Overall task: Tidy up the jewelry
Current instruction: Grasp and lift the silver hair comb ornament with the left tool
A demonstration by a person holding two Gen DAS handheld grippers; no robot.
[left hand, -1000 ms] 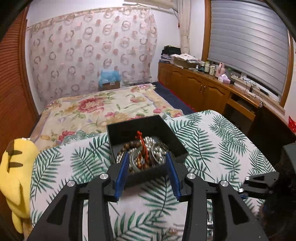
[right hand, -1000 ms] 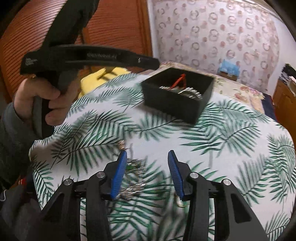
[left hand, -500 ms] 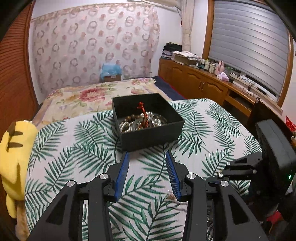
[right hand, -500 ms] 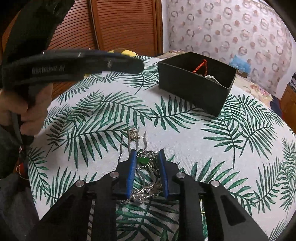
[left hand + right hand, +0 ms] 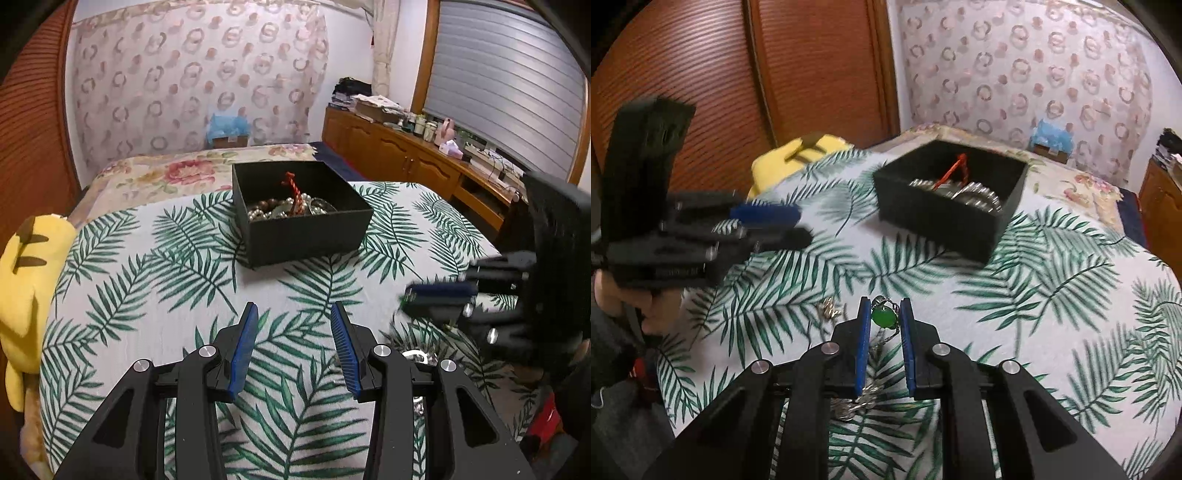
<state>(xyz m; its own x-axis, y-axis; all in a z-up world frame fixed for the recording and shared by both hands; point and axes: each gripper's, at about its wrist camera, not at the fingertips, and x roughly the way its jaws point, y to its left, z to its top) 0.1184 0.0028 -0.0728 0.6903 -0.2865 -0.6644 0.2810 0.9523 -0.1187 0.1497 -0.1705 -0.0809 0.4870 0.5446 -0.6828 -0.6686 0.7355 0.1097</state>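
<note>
A black open box [image 5: 306, 236] [image 5: 945, 225] stands on the palm-leaf cloth and holds pearl and bead strands with a red cord. My right gripper [image 5: 885, 314] is shut on a silver chain with a green stone [image 5: 882, 318], lifted a little off the cloth, chain hanging below. A small silver piece [image 5: 830, 308] lies left of it. My left gripper [image 5: 291, 325] is open and empty, low over the cloth in front of the box. It shows blurred in the right wrist view [image 5: 764, 221]. The right gripper shows blurred in the left wrist view [image 5: 436, 295].
A yellow plush toy [image 5: 26, 280] sits at the table's left edge. A floral bed [image 5: 177, 170] lies behind the table. A wooden cabinet [image 5: 406, 158] with clutter runs along the right wall. More silver jewelry [image 5: 415, 356] lies by my left gripper's right finger.
My right gripper closed on the green-stone chain and lifted it. My left gripper drew back from the box and stayed open.
</note>
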